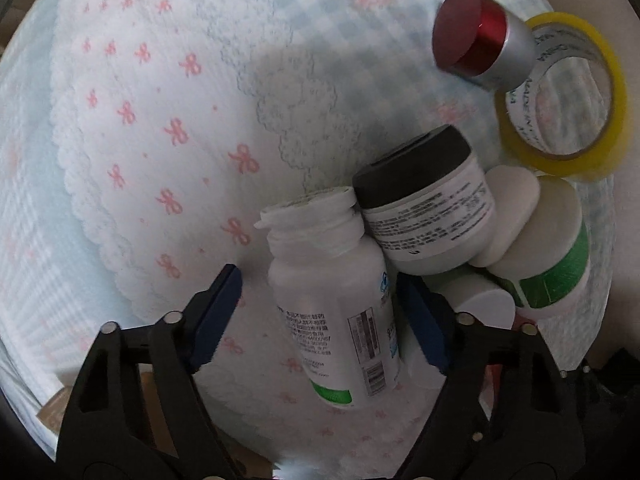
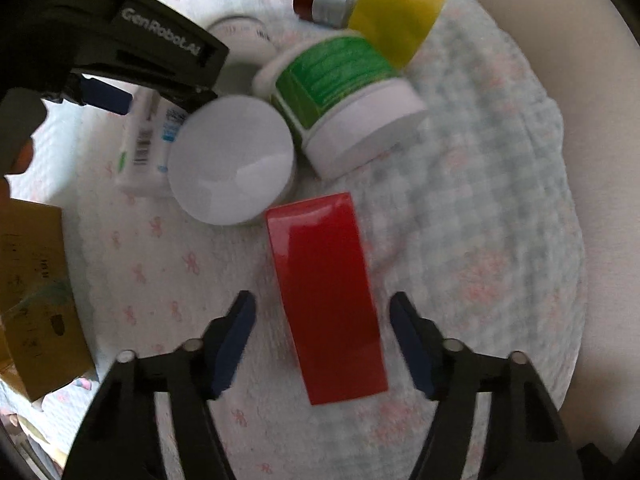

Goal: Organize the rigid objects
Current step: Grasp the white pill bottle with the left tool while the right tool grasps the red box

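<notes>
Straddling white bottle (image 1: 340, 300), left tool (image 1: 320, 312) apart; right tool (image 2: 322, 340) apart around red box (image 2: 326, 296).

Bow-print quilt (image 1: 152, 128), jars, bottle (image 1: 340, 320), red box (image 2: 328, 296)

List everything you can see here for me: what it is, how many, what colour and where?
Cloth: one, white and pale blue with pink bows, under everything.
Pill bottle: one, white, lying between the left gripper's pads.
Black-lid jar: one, white, leaning beside the bottle's neck.
Green-label jar: one, white, on its side.
White lid: one, a round top beside the green-label jar.
Red box: one, lying between the right gripper's pads.
Tape roll: one, yellow, far edge.
Red-cap can: one, silver, against the tape.
Cardboard box: one, brown, left edge.
Left gripper: black, blue pads, open.
Right gripper: the same, open.
</notes>
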`<state>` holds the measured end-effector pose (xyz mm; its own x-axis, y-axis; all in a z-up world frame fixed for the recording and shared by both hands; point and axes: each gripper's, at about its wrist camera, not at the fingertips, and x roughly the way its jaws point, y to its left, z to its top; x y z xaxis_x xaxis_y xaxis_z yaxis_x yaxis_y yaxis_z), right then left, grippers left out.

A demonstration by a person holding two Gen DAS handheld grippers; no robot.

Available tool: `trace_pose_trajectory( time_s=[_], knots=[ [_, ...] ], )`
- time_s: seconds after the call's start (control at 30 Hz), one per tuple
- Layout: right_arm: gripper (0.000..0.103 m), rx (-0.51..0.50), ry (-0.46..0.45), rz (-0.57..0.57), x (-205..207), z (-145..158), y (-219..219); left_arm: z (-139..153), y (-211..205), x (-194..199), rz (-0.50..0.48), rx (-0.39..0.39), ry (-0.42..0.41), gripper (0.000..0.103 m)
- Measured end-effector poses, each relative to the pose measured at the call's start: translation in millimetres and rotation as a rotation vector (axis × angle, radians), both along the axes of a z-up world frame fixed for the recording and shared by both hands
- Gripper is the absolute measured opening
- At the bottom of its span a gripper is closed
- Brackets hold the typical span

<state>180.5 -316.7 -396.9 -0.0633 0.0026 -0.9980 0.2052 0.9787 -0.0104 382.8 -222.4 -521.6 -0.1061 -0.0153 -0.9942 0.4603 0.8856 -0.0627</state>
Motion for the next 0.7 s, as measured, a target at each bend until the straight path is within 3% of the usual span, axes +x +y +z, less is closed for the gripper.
trace_pose_trajectory(
  time_s=[0.23, 0.5, 0.7],
  knots=[
    [0.043, -0.042, 0.048, 0.016, 0.4, -18.8, 3.2, -11.0, 0.1, -10.1, -0.006, -0.013, 0.007, 0.053],
    [0.042, -0.035, 0.051, 0.001, 2.6, -37.3, 0.8, -0.8, -13.6, -18.4, -0.011, -0.006, -0.010, 0.051],
    [0.041, -0.011, 0.034, -0.053, -2.1, -17.0, -16.5, 20.8, -9.9, -28.4, -0.052, -0.002, -0.054, 0.050]
  ],
)
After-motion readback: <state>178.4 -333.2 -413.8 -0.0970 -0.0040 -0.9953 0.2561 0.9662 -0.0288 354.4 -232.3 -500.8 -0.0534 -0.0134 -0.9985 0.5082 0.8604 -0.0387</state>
